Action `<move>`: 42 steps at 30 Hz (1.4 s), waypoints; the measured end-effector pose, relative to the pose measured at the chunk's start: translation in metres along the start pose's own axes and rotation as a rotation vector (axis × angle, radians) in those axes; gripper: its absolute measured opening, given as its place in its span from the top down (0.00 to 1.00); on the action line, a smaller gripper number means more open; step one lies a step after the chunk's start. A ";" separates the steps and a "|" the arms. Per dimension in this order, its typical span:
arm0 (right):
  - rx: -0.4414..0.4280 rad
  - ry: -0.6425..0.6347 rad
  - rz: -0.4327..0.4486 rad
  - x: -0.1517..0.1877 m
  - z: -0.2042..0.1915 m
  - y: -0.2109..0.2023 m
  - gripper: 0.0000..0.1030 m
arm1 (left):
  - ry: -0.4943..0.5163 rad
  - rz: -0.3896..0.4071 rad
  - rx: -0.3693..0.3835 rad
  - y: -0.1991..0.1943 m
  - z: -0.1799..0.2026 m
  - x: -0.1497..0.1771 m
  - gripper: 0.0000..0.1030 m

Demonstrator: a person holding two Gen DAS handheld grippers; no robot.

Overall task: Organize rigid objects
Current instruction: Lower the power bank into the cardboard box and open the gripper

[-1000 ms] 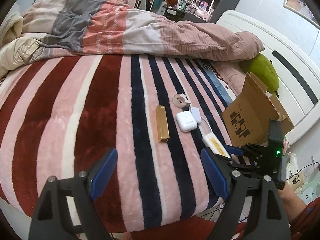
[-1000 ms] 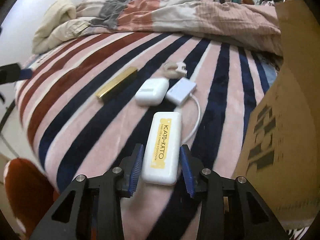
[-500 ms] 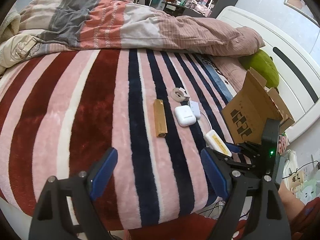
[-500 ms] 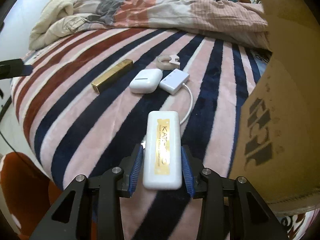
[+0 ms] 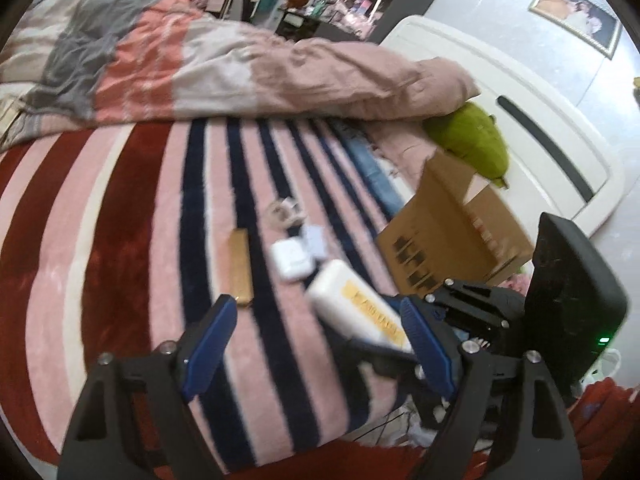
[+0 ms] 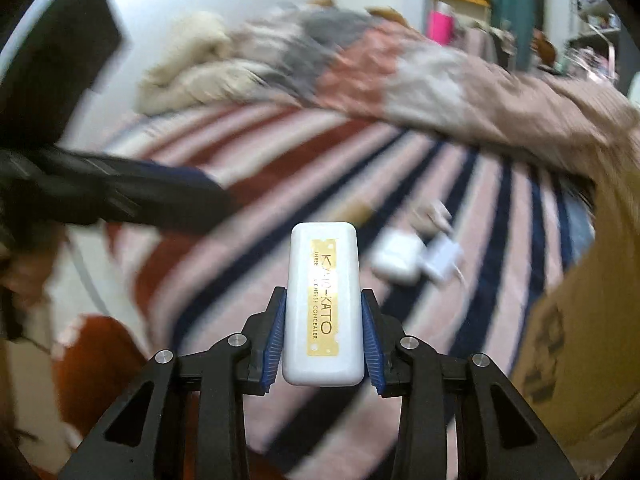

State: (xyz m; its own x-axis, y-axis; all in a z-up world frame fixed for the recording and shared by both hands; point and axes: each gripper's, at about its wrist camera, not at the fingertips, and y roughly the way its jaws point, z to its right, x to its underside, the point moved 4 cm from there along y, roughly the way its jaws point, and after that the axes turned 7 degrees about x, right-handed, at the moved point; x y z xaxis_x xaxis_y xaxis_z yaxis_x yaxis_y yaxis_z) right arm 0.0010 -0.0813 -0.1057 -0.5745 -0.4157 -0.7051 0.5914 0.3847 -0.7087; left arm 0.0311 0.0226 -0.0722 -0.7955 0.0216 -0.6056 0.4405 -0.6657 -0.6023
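My right gripper (image 6: 323, 334) is shut on a white concealer case with a gold label (image 6: 323, 300) and holds it lifted above the striped blanket. The case also shows in the left wrist view (image 5: 356, 304), held in front of my open, empty left gripper (image 5: 316, 344). On the blanket lie a gold bar-shaped case (image 5: 240, 266), a white earbud case (image 5: 291, 258), a white adapter with a cable (image 5: 314, 240) and a small tape roll (image 5: 284, 214). An open cardboard box (image 5: 452, 224) stands at the right of them.
A rumpled quilt (image 5: 200, 64) covers the far side of the bed. A green pillow (image 5: 476, 140) lies against the white headboard (image 5: 532, 120) behind the box. The bed's near edge runs just below the grippers. The left gripper's body (image 6: 100, 196) crosses the right wrist view.
My right gripper has lifted the white case off the blanket and swung it left, toward the left gripper. The left gripper stayed open. Both views are blurred by motion.
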 end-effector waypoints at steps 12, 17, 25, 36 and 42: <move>-0.036 0.084 0.202 -0.043 0.065 -0.082 0.70 | 0.165 -0.006 0.130 0.030 0.107 -0.081 0.68; 0.046 0.155 0.186 -0.028 0.125 -0.109 0.70 | 0.221 -0.109 0.161 0.086 0.156 -0.097 0.68; 0.110 0.291 -0.013 0.015 0.196 -0.102 0.70 | 0.254 -0.324 0.151 0.177 0.193 -0.088 0.67; 0.111 0.303 -0.181 0.032 0.207 -0.089 0.70 | 0.270 -0.359 0.067 0.182 0.187 -0.084 0.43; 0.115 0.262 -0.102 0.011 0.191 -0.096 0.69 | 0.276 -0.191 -0.008 0.104 0.163 -0.102 0.35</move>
State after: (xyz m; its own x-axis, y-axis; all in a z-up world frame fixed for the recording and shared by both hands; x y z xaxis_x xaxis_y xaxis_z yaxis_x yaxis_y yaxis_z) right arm 0.0456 -0.2802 -0.0409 -0.7518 -0.2154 -0.6233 0.5746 0.2498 -0.7794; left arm 0.0904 -0.1707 0.0122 -0.7216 0.3472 -0.5990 0.2987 -0.6244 -0.7218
